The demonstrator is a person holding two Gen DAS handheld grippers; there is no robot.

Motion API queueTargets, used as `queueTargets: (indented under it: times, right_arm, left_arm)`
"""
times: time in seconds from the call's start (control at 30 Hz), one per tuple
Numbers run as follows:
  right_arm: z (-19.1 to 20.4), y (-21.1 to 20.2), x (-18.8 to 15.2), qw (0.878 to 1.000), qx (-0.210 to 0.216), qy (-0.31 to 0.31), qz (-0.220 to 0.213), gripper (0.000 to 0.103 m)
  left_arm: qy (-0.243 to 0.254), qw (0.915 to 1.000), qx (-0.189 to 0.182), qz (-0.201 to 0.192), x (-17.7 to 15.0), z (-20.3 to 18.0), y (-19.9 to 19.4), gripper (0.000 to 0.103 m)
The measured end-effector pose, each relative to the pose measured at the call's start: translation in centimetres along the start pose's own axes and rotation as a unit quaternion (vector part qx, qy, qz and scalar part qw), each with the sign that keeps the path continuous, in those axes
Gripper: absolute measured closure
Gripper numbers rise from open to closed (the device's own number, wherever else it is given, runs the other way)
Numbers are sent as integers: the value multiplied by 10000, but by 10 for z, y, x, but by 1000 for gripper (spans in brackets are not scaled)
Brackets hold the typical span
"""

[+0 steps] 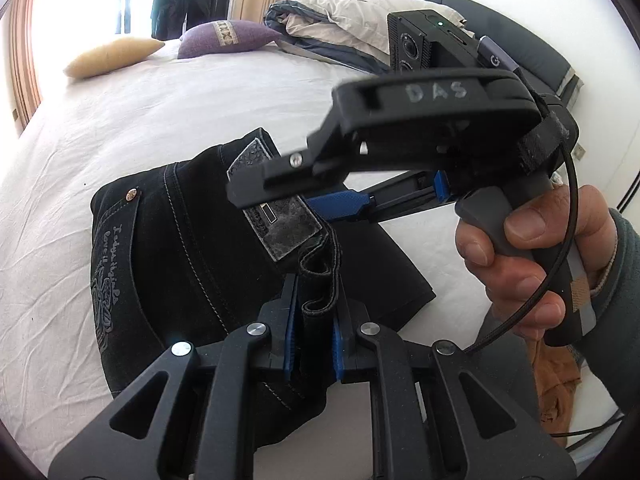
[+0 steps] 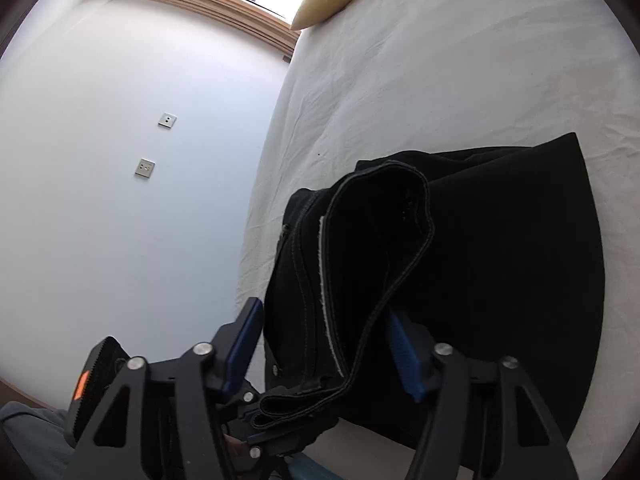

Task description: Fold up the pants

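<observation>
Black pants (image 1: 168, 248) folded on bed (image 1: 160, 112); waistband edge pinched between left gripper (image 1: 314, 316) pads. Right gripper (image 2: 324, 344) spread, straddling waistband, probably not clamping.

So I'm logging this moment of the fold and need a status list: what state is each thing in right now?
Pants: folded into a thick bundle on the bed, waistband end lifted.
Left tongs: shut on the waistband.
Right tongs: open, straddling the waistband, not clamping it.
Bed sheet: spread, lightly wrinkled.
Yellow pillow: lying near the bed's far edge.
Purple pillow: lying beside a rumpled duvet.
</observation>
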State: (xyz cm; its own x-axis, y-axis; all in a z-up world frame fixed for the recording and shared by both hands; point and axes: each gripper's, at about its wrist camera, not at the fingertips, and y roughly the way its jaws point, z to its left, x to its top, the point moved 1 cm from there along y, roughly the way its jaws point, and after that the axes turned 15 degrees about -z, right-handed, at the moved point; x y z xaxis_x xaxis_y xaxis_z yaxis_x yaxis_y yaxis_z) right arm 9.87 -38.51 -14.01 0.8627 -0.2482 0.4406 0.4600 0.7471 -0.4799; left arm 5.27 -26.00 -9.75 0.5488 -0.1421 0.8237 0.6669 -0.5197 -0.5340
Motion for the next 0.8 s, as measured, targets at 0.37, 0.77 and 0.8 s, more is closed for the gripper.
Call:
queueTargets:
  times: [0.37, 0.77, 0.8]
  right_arm:
    - [-34, -25, 8, 9990, -362, 74, -261, 90]
    - [-76, -61, 17, 9959, -546, 312, -652, 91]
    - [-82, -60, 17, 9958, -565, 348, -624, 91]
  left_arm:
    - [336, 9991, -250, 42, 4, -38, 26, 91]
    - [553, 9970, -512, 182, 15, -84, 88, 91]
    - [555, 9969, -509, 237, 11, -85, 94, 91]
